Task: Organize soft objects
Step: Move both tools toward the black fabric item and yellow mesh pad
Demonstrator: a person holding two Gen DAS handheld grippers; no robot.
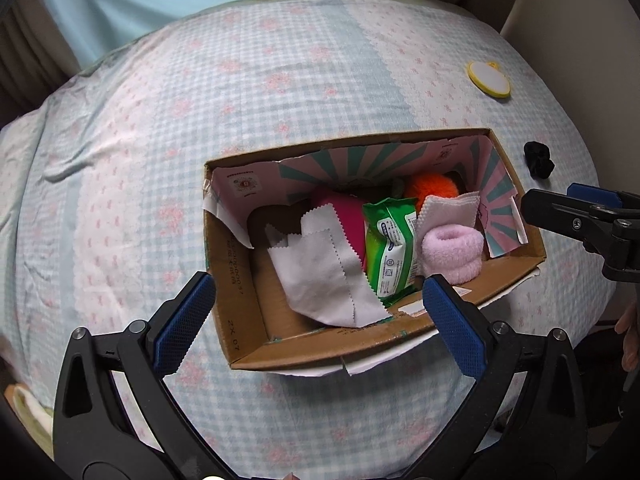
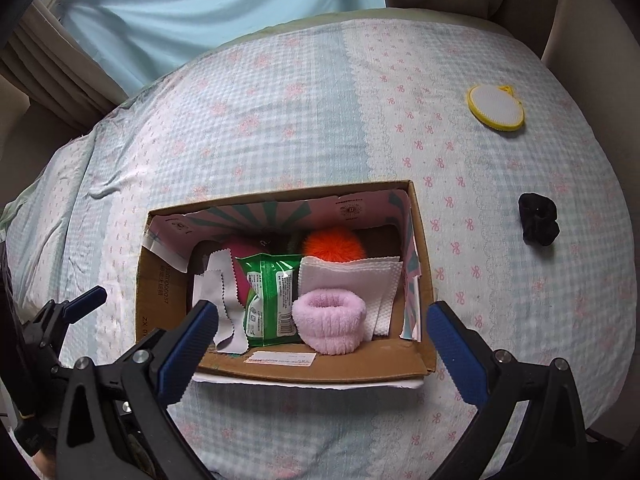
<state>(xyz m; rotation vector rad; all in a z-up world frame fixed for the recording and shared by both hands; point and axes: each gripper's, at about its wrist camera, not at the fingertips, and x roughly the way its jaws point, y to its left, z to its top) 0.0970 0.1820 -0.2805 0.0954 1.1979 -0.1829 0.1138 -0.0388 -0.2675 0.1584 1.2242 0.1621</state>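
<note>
Both our grippers hover spread wide over the box, holding nothing.

Our left gripper (image 1: 318, 316) and right gripper (image 2: 322, 342) hang just above the near wall of the cardboard box (image 2: 280, 370), which holds a pink scrunchie (image 2: 330, 320), wipes packet (image 2: 272, 300) and orange pompom (image 2: 330, 246). The black scrunchie (image 2: 538, 220) and yellow pad (image 2: 496, 108) lie well apart on the bedsheet (image 2: 280, 128), off to our right.
</note>
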